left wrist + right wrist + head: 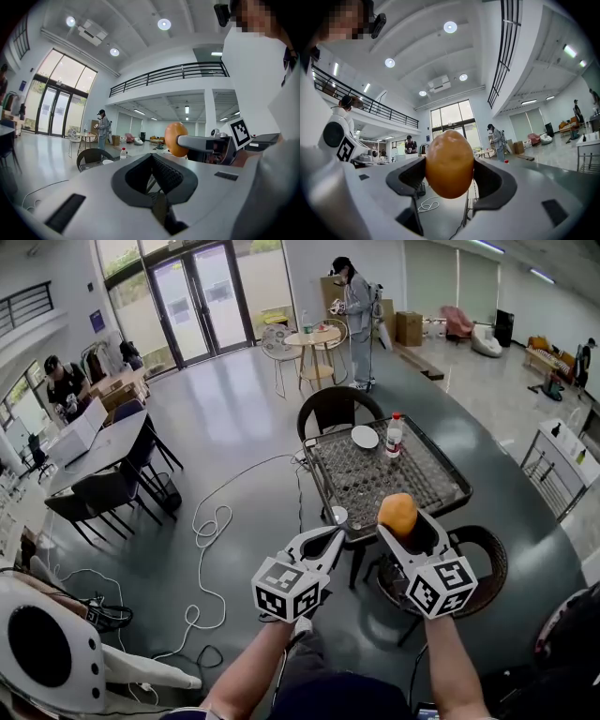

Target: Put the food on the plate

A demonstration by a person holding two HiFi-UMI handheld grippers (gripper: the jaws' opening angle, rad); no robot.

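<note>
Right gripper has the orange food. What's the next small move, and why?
Probably carry the right gripper forward over the table toward the white plate beside the bottle. Its jaws grip the orange food around the table's near edge, and the plate lies at the far side, apparently bare.

The right hand-held gripper (451,180) clamps a smooth, orange, egg-shaped fruit (449,163) between its dark jaws, above a white coiled cable (427,204).
</note>
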